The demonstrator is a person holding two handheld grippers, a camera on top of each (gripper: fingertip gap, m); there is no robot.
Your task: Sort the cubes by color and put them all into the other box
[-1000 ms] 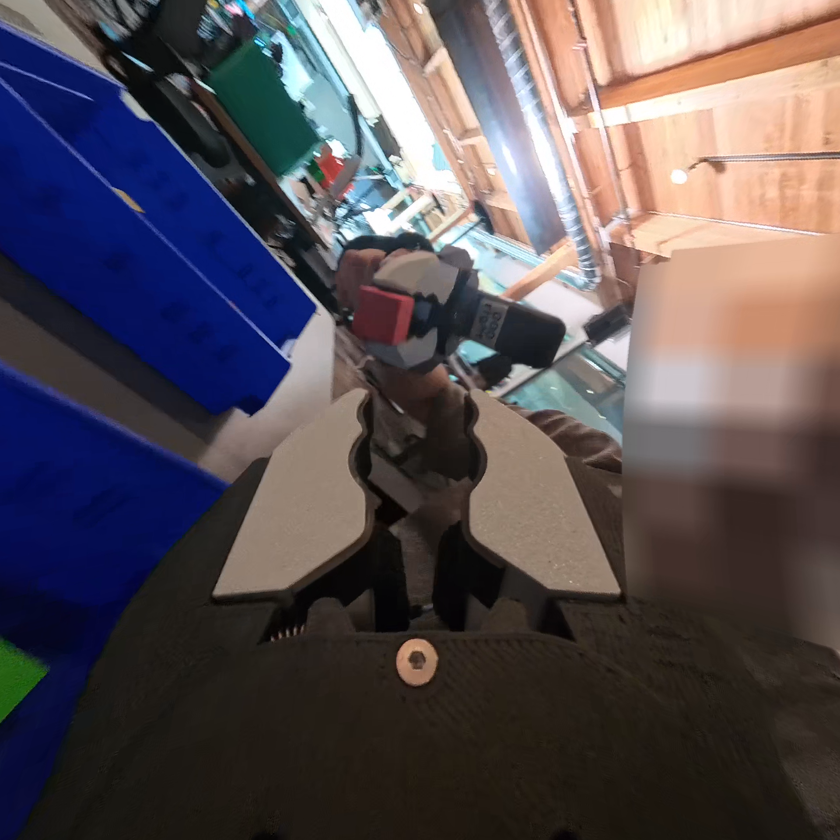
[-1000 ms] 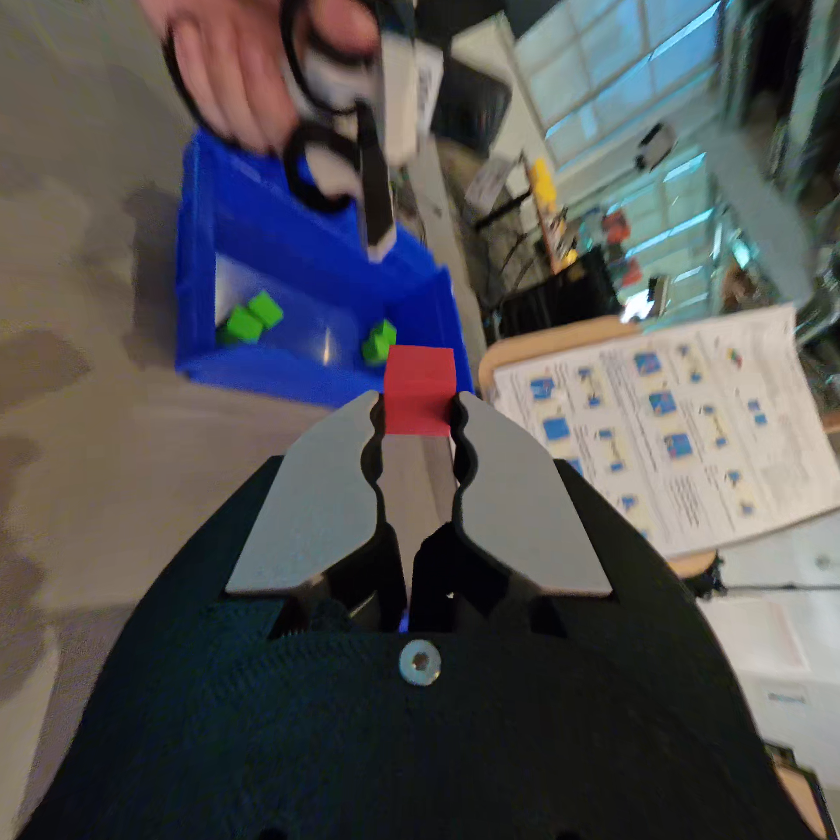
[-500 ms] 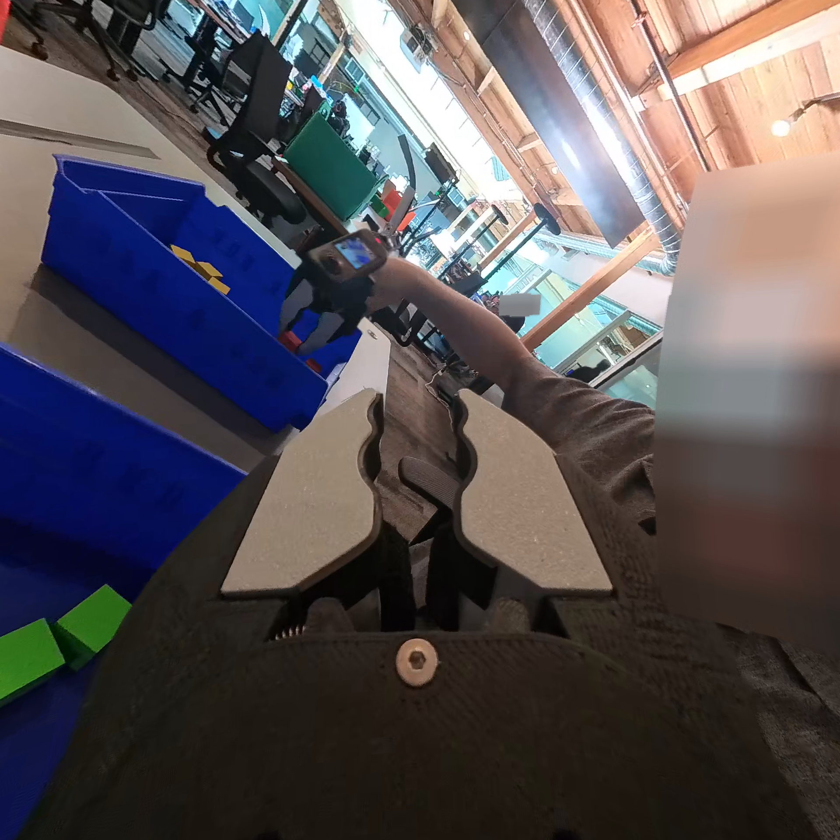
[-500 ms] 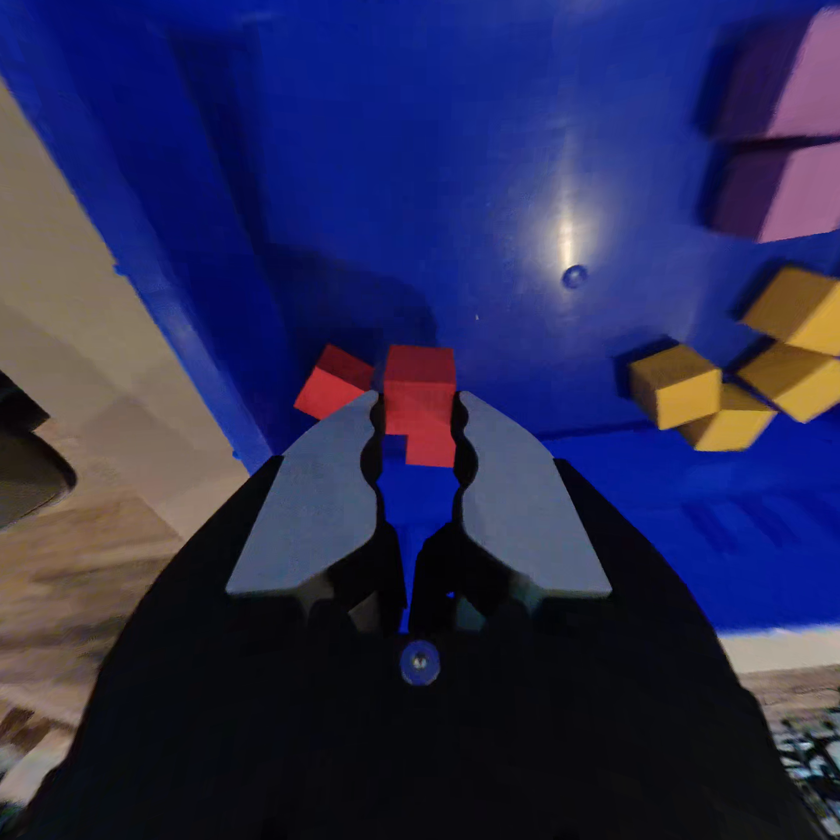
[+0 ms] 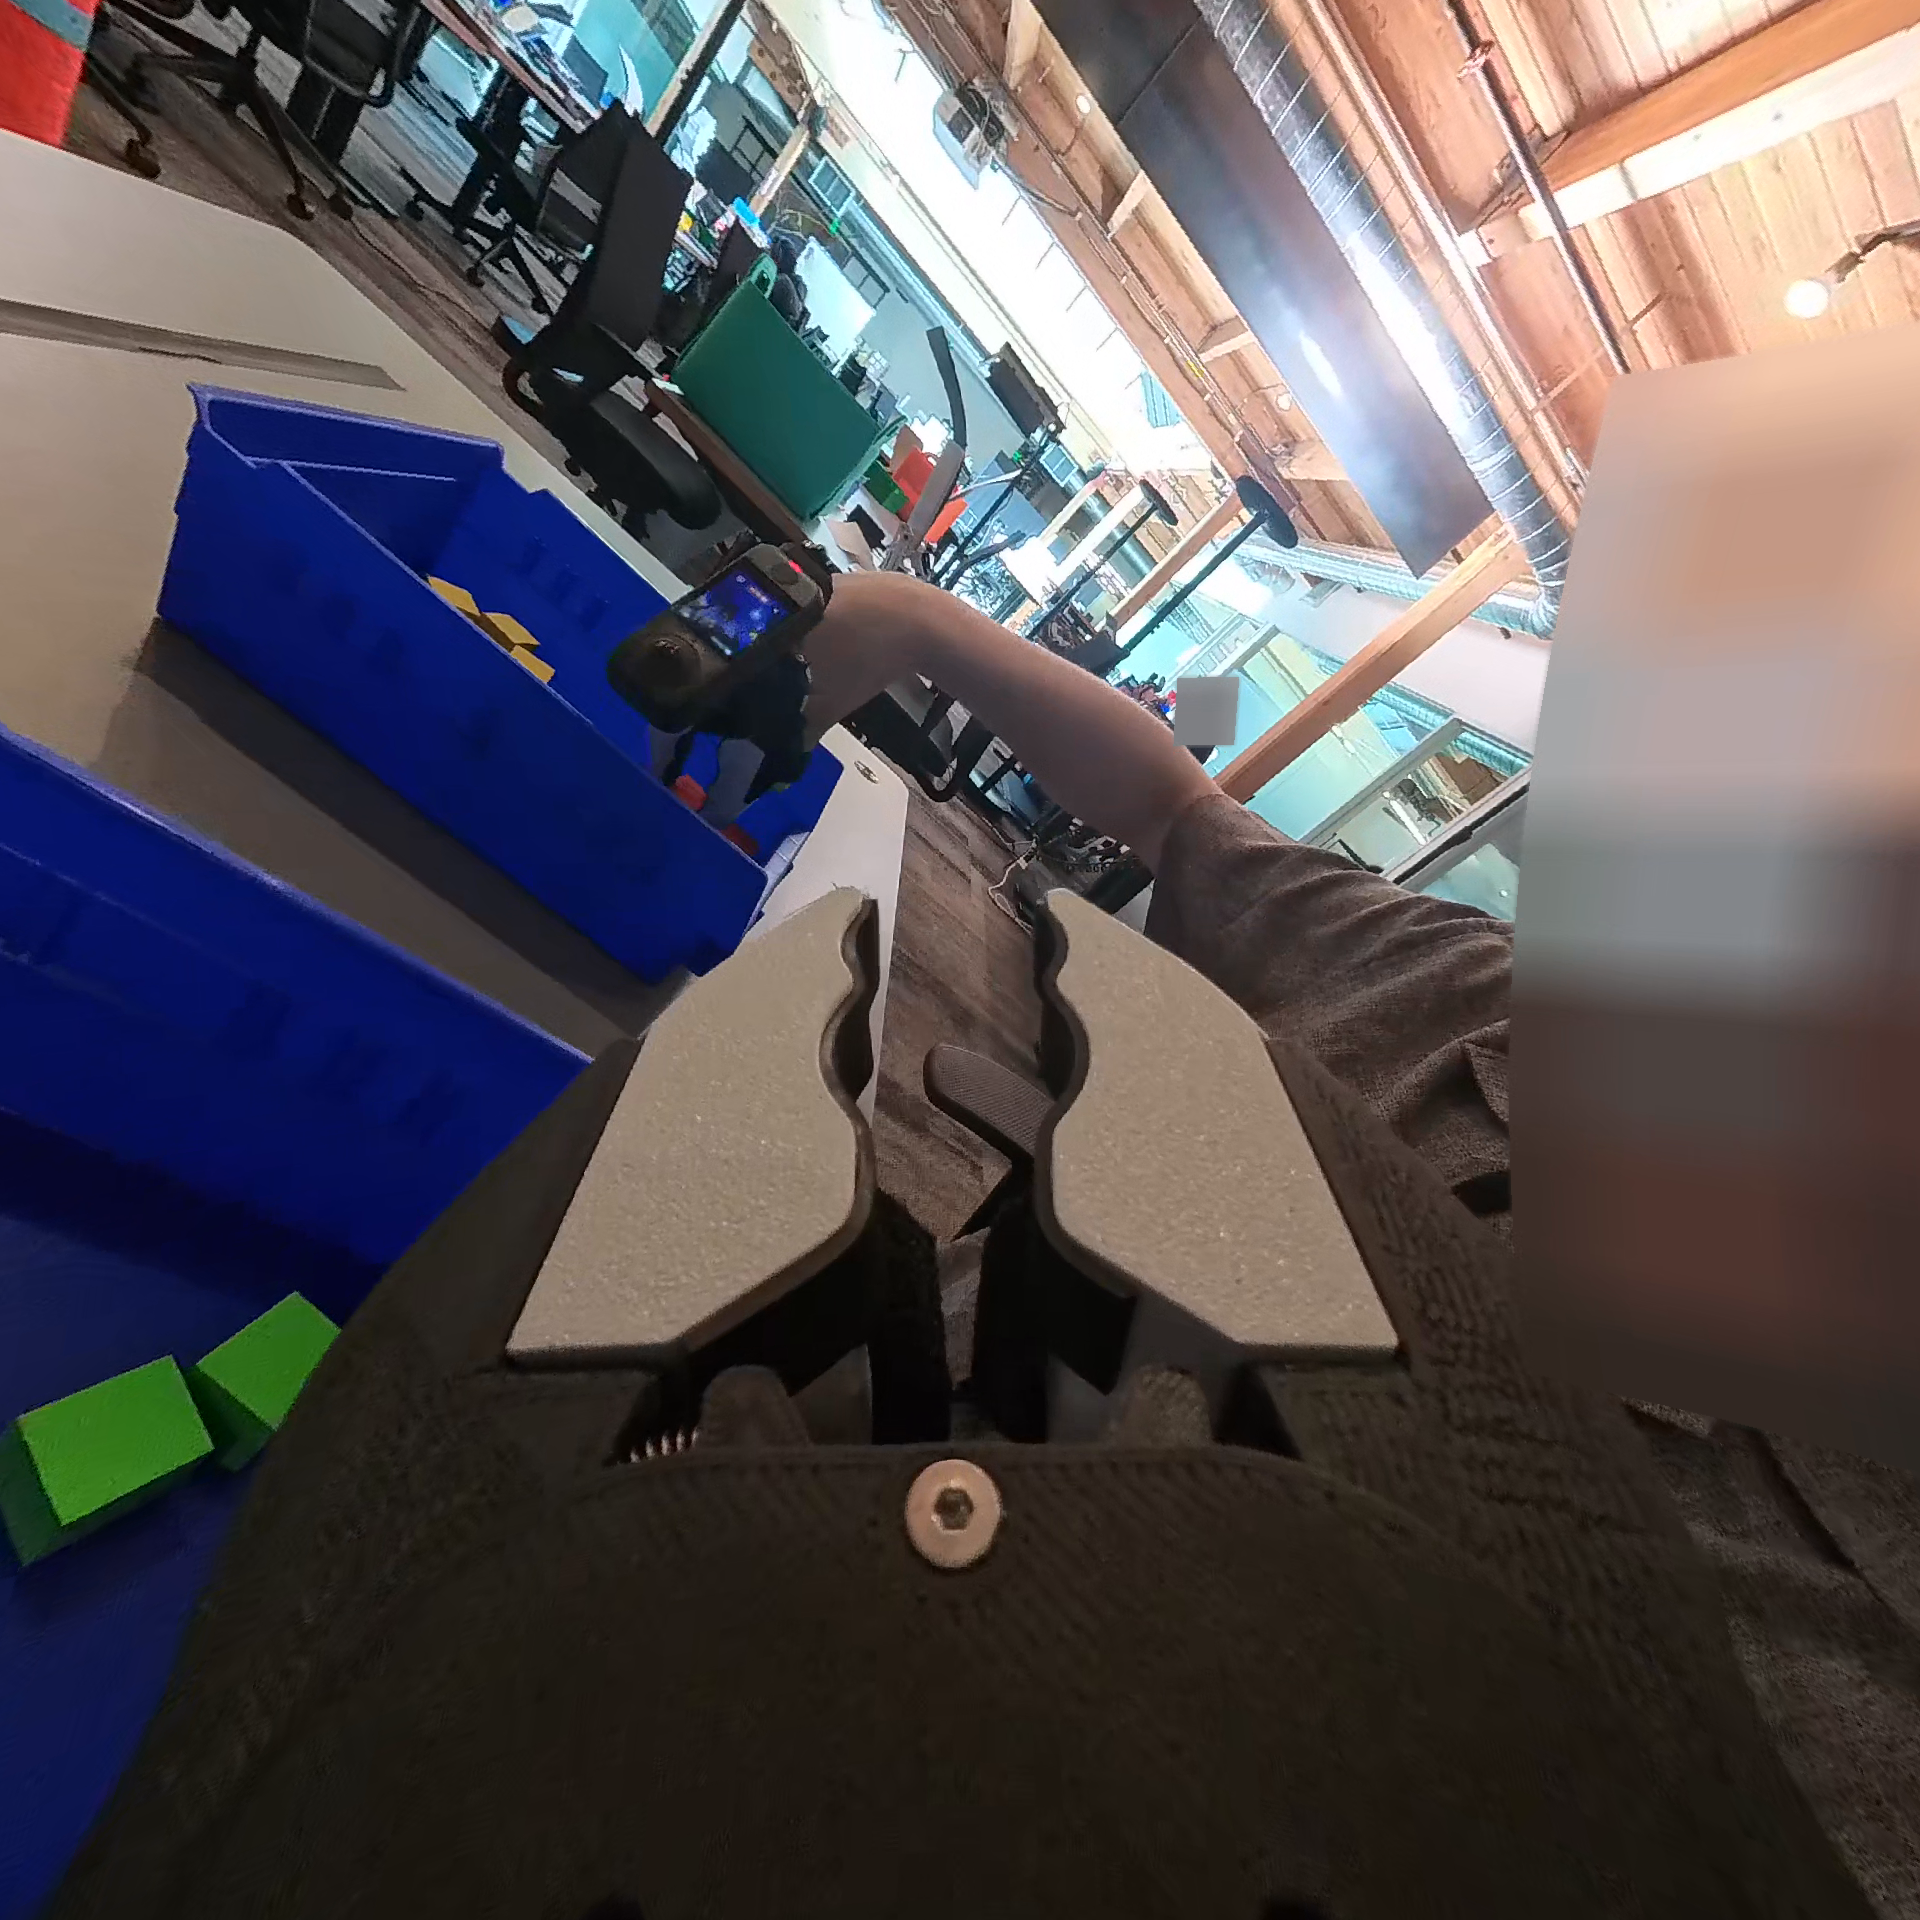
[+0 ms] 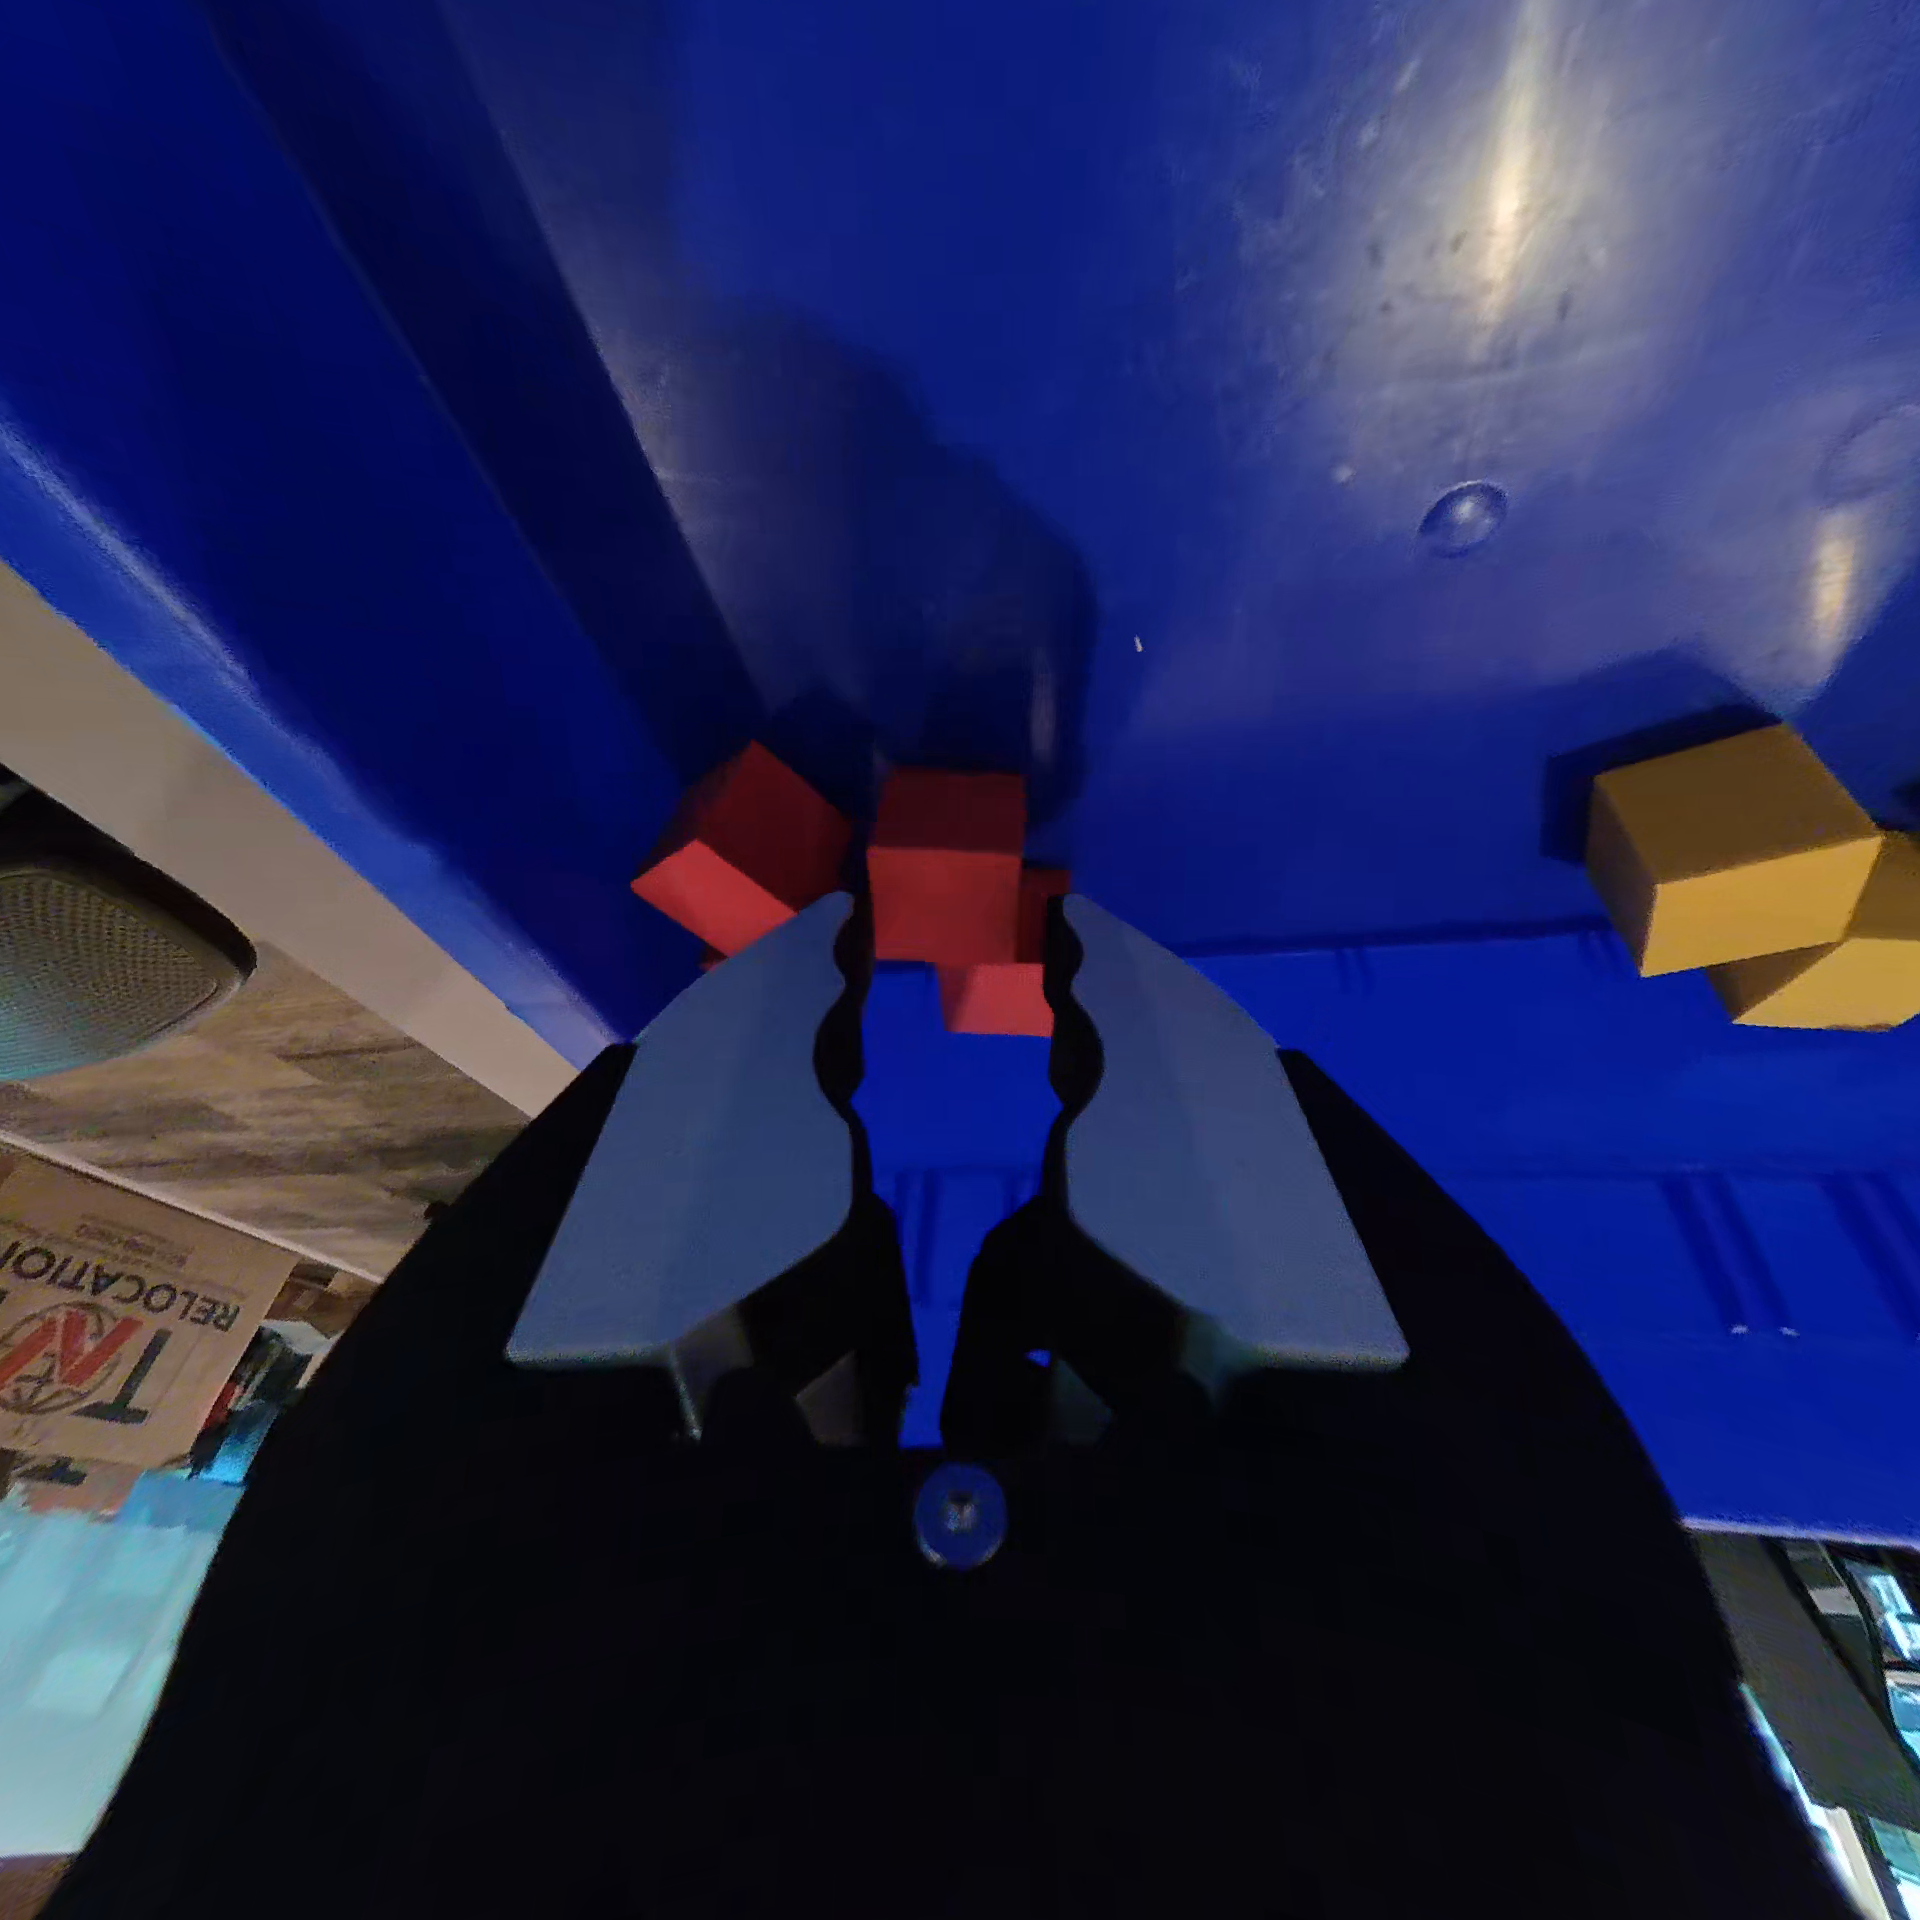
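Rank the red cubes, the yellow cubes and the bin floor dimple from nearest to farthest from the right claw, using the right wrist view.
1. Red cubes, right at the right claw's tips.
2. Yellow cubes, off to the right.
3. Dimple, up right on the bin floor.

the blue bin (image 6: 1351,312) is glossy moulded plastic, scuffed and catching light. the red cubes (image 6: 945,883) and yellow cubes (image 6: 1735,852) look matt. the left gripper (image 5: 956,925) has grainy grey finger pads (image 5: 717,1164) on a ribbed black plastic body; the bench (image 5: 94,343) is smooth, matt grey.
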